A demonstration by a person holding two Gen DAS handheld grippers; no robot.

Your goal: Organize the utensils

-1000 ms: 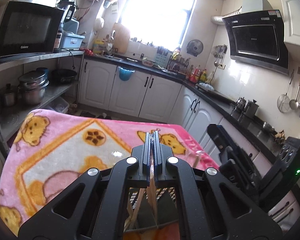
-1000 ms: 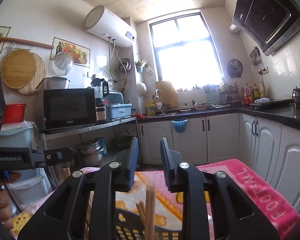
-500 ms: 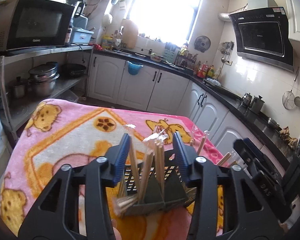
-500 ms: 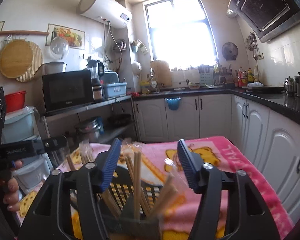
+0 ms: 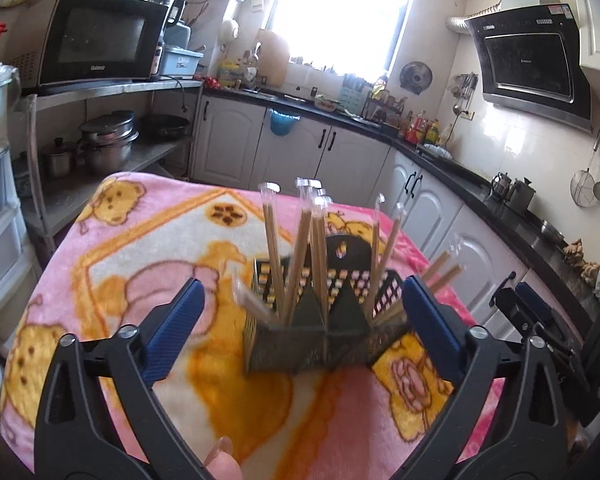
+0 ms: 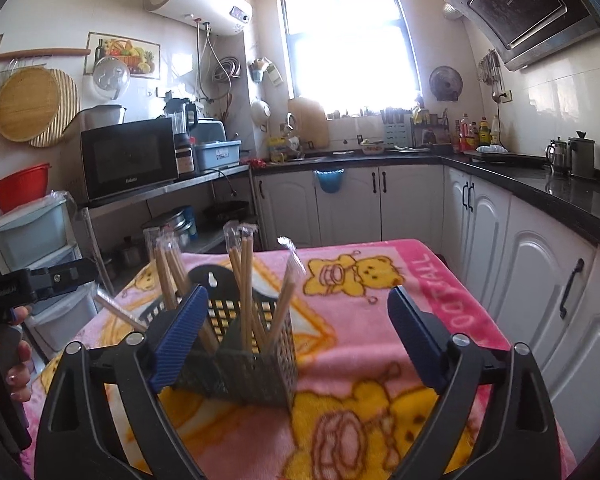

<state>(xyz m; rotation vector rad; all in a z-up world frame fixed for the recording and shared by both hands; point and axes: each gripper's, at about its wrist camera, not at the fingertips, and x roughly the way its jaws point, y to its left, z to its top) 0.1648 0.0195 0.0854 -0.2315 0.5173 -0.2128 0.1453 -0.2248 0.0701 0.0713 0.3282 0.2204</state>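
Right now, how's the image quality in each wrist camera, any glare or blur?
Left wrist view: the window is blown out white, and the chopsticks and black holder look slightly motion-blurred. Right wrist view: the same window glares, the holder is sharper, and fisheye bends the cabinets.

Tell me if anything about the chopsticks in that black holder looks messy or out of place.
Yes. In the black perforated plastic holder, the wrapped wooden chopsticks splay at different angles, and one pair leans far out over the right edge. Nothing lies spilled on the pink bear-print blanket.
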